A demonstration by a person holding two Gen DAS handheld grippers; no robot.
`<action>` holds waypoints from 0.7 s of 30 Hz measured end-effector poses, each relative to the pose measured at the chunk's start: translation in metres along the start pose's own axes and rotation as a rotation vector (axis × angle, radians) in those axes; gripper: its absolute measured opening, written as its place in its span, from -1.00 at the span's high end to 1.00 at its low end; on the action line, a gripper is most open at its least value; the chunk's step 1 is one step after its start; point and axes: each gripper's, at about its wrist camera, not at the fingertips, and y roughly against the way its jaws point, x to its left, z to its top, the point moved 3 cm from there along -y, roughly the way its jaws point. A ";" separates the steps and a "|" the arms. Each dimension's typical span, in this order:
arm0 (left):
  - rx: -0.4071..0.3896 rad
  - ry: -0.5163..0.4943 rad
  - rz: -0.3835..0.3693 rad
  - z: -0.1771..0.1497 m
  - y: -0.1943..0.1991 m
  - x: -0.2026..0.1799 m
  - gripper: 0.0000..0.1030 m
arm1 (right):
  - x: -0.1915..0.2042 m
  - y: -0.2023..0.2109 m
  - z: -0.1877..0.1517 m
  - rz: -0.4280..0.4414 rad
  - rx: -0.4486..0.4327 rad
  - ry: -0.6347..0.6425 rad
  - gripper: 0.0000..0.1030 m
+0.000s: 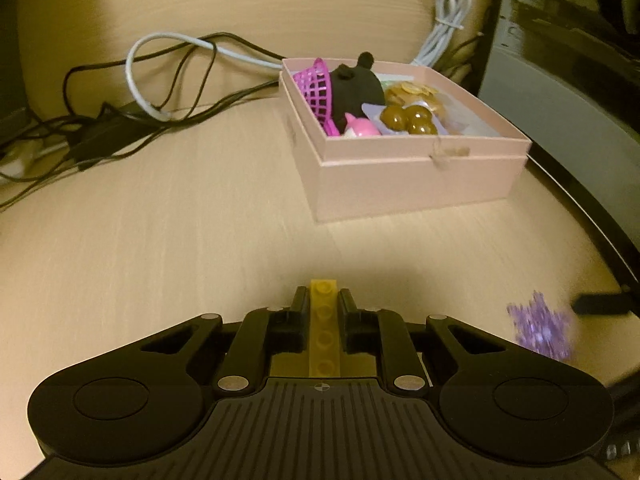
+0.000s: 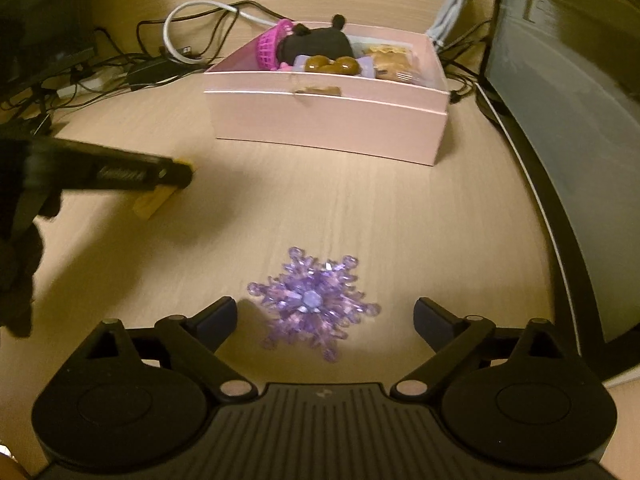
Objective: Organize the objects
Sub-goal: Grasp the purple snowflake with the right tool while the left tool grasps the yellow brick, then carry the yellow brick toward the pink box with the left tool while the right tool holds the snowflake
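Observation:
My left gripper (image 1: 323, 300) is shut on a long yellow toy brick (image 1: 323, 328), held just above the wooden table; from the right wrist view the brick (image 2: 154, 202) hangs tilted under the left gripper (image 2: 182, 174). My right gripper (image 2: 325, 312) is open, its jaws on either side of a purple crystal snowflake (image 2: 314, 302) lying on the table; the snowflake also shows in the left wrist view (image 1: 540, 326). A pink box (image 1: 416, 176) (image 2: 328, 120) stands farther back, holding a magenta basket (image 1: 316, 88), a black plush (image 1: 356, 88), brown balls (image 1: 408, 118) and other small toys.
A tangle of black and white cables (image 1: 132, 100) and a power adapter (image 1: 108, 136) lies at the back left. A bundled grey cable (image 1: 444, 28) hangs behind the box. The table's dark edge (image 2: 560, 240) curves along the right, beside a grey panel (image 2: 580, 100).

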 end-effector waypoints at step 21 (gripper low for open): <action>0.050 0.068 -0.045 -0.015 0.021 0.008 0.63 | 0.012 -0.007 0.005 0.015 -0.048 0.025 -0.93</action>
